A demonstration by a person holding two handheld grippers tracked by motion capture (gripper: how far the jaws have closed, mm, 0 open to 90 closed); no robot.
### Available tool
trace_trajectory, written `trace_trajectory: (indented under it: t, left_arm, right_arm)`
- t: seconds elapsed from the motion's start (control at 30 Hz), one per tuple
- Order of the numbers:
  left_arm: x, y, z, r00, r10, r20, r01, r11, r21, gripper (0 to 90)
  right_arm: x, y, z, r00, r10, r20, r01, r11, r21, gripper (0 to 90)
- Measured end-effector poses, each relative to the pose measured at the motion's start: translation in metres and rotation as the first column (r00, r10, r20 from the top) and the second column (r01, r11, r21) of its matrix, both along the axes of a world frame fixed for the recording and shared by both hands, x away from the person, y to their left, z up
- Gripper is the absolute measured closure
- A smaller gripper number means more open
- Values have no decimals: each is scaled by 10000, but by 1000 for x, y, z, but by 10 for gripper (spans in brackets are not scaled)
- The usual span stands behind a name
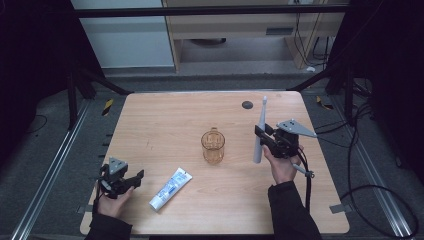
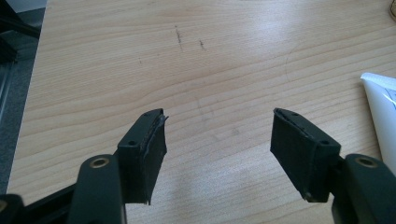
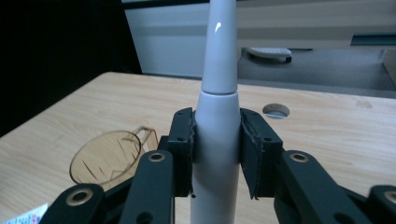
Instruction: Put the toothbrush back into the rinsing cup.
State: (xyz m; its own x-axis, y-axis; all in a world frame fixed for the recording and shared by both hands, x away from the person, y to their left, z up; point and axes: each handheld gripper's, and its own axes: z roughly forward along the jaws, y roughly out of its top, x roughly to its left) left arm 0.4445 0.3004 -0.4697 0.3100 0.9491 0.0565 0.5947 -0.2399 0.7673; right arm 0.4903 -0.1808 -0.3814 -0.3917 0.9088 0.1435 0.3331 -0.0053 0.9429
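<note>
We see the right gripper [image 1: 264, 136] raised above the right half of the wooden table [image 1: 165, 115]; its 2 black jaws are clamped on the white handle of an electric toothbrush [image 1: 259, 135], with the pads pressed against both sides of the handle just below the seam where the thinner neck begins. In the right gripper view the toothbrush [image 3: 217, 116] rises between the pads, nearly upright in that picture, and its top runs out past the upper edge; in the high view it stands with the brush head up, leaning a little, its lower end hanging below the jaws and clear of the table top. The amber glass mug [image 1: 213, 147] stands upright near the middle of the table, to the left of the toothbrush and apart from it; in the right gripper view we see the mug [image 3: 108, 157] low on the left, its mouth open. The left gripper [image 1: 131, 181] sits near the table's front left corner, held in the person's left hand [image 1: 113, 202]; in its own view the left gripper [image 2: 218, 140] has its jaws spread wide with only bare wood between them. A white and blue tube of toothpaste [image 1: 170, 188] lies flat just to the right of it, near but not touching; its white end [image 2: 382, 116] shows at the right edge of the left gripper view. A round dark hole [image 1: 247, 105] sits in the table near the far edge.
</note>
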Motion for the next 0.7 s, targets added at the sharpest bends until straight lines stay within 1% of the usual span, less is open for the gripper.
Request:
trace_trajectory:
  t: [0.13,0.33,0.37,0.4,0.7]
  left_arm:
    - [0,0,0,10000,-5,-6,5,10000,-7,347]
    - [0,0,0,10000,-3,-7,3,10000,-2,347]
    - [0,0,0,10000,-3,-7,3,10000,-2,347]
    - [0,0,0,10000,-3,-3,3,10000,-9,347]
    - [0,0,0,10000,-3,12,3,10000,-14,347]
  right_arm:
    - [-1,1,3,9995,-75,292,68,9997,252,676]
    - [-3,6,8,9961,-190,862,143,9984,547,676]
    - [-3,6,8,9961,-190,862,143,9984,547,676]
    - [-3,8,11,9946,-203,1021,139,9979,629,676]
    - [0,24,21,9909,-76,1344,-33,9967,808,676]
